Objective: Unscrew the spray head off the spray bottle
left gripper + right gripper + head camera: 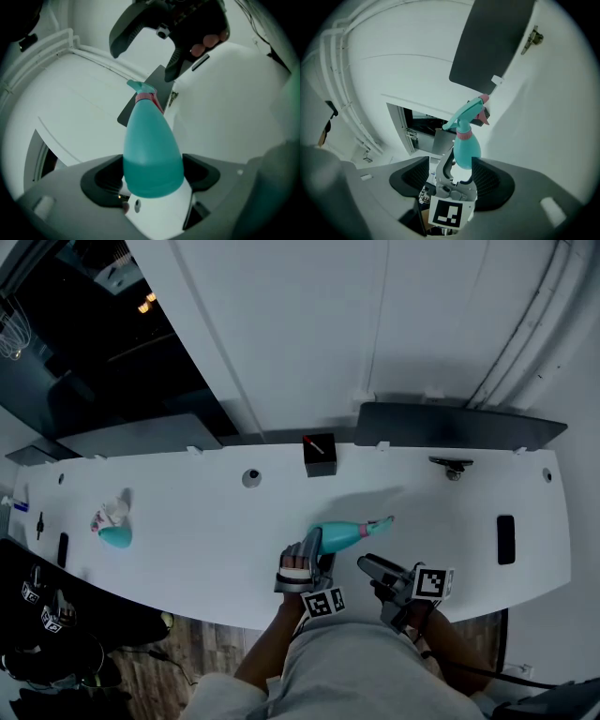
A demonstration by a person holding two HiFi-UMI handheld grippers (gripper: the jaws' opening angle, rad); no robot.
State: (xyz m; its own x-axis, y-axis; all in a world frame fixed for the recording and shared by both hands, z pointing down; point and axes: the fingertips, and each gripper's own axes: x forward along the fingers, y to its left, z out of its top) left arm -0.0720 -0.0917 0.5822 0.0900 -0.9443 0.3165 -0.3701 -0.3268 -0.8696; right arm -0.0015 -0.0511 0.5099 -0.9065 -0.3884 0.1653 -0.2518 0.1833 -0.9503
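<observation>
the biggest worry is the spray bottle itself. the left gripper has its jaws clamped on the fat teal base alone and seems to hold it clear of the table, neck toward the right gripper. a hard twist could spin or lever the smooth body out of that hold. the spray head is narrow and lopsided, and the right gripper, jaws spread wide and empty just short of it, might catch only the trigger and slip. beyond stands a pale wall, then the long white table, a black box near its back edge and a second teal bottle far left.
</observation>
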